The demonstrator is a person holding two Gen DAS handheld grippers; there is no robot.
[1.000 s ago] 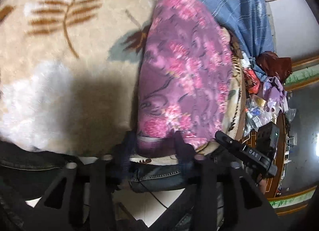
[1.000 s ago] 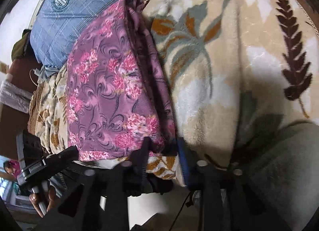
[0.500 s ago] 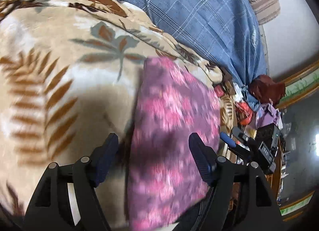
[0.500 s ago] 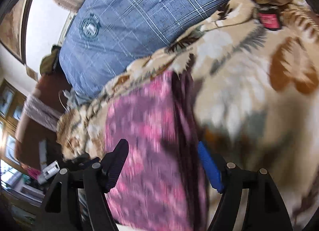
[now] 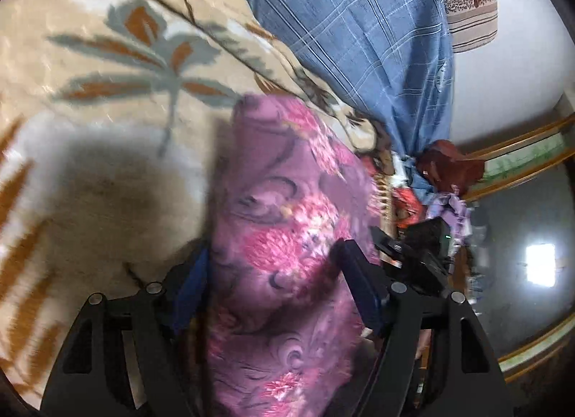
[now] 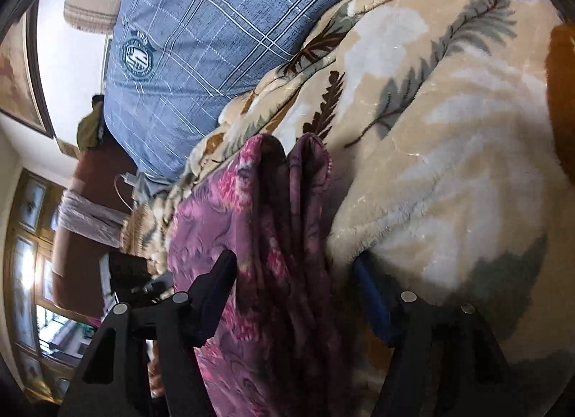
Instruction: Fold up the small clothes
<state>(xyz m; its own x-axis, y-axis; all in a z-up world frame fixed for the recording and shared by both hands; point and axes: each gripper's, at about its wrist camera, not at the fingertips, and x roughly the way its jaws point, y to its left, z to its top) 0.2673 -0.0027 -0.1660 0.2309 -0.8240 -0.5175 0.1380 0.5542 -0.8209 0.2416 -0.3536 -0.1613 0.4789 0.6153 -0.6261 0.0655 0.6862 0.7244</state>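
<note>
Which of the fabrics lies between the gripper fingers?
The purple floral cloth, pink-flowered; the beige leaf-print blanket lies beneath, the blue plaid fabric behind.

1. A purple garment (image 5: 287,237) printed with pink flowers and dark swirls is seen folded into a long, narrow strip.
2. It is laid flat on a beige blanket (image 5: 107,172) patterned with leaves, its far end lying near a blue checked pillow (image 5: 359,39).
3. In the right wrist view, the garment (image 6: 273,255) shows several stacked layers along its right edge, with two rounded folds at the far end.
</note>
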